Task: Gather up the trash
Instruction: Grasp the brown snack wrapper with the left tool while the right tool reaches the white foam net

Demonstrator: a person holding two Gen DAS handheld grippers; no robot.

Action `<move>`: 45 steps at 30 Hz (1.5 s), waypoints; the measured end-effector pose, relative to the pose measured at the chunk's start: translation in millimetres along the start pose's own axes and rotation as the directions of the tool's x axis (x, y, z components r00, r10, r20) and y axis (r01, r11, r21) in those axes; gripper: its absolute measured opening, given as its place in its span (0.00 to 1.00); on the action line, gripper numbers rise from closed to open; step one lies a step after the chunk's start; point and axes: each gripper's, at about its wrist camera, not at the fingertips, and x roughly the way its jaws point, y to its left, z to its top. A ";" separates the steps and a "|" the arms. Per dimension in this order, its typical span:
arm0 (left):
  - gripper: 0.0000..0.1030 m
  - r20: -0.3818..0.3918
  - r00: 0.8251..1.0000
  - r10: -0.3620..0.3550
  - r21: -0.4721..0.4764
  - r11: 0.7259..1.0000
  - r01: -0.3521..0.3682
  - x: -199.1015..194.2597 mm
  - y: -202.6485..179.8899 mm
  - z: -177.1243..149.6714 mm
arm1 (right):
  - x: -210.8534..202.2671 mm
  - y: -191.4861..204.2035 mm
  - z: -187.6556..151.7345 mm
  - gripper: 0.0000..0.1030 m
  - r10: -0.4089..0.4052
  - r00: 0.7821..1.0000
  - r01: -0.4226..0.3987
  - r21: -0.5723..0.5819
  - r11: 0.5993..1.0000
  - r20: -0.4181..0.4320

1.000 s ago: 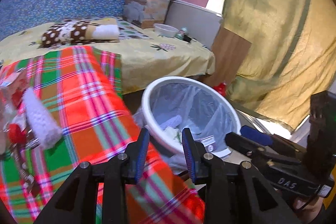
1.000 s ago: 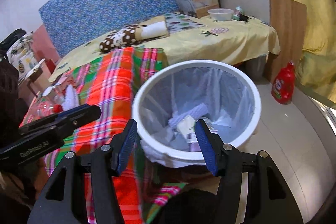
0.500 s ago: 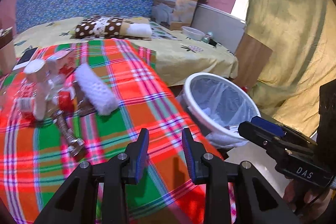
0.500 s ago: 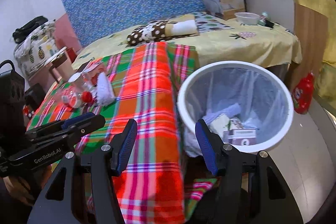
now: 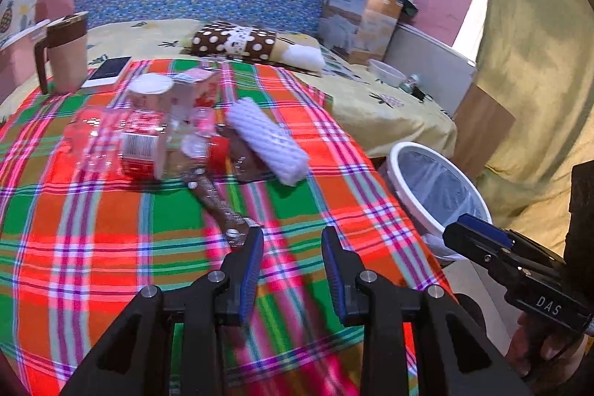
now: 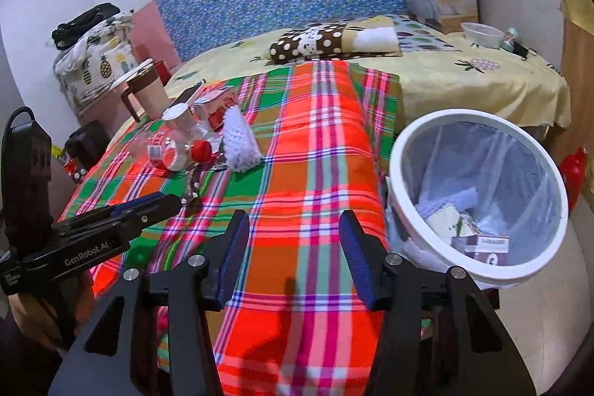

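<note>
A pile of trash lies on the plaid cloth (image 5: 111, 229): a clear plastic bottle with a red label (image 5: 141, 143), a white foam net sleeve (image 5: 267, 140), a small carton (image 5: 193, 88) and a brown wrapper (image 5: 219, 206). The pile also shows in the right wrist view (image 6: 200, 143). My left gripper (image 5: 292, 240) is open and empty, just short of the wrapper's near end. My right gripper (image 6: 294, 225) is open and empty over the cloth, left of the white trash bin (image 6: 404, 151). The bin holds cartons and a foam sleeve.
A brown mug (image 5: 67, 54) and a phone (image 5: 107, 69) sit at the cloth's far left. A polka-dot pillow (image 5: 237, 41), a cardboard box (image 5: 360, 21) and a white bowl (image 5: 386, 73) lie on the yellow bed behind. A red bottle (image 6: 573, 169) stands on the floor beyond the bin.
Both grippers have swung left from over the bin to above the plaid cloth. The trash pile has come into the left view's middle. Both stay open and empty.
</note>
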 end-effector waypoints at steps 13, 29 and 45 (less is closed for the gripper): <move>0.31 -0.034 0.997 0.075 -0.105 0.991 -0.078 24.6 24.0 11.8 | 13.1 18.7 9.8 0.51 0.028 1.000 -0.028 -0.037 0.999 -0.004; 0.19 -0.100 0.979 0.177 -0.128 0.974 -0.189 48.5 41.1 7.4 | 38.5 24.0 26.5 0.51 0.054 0.998 -0.056 -0.067 0.996 -0.034; 0.18 -0.088 0.989 0.115 -0.125 0.984 -0.125 35.0 62.8 2.0 | 100.1 43.7 42.7 0.44 0.064 0.987 -0.082 -0.121 0.989 -0.145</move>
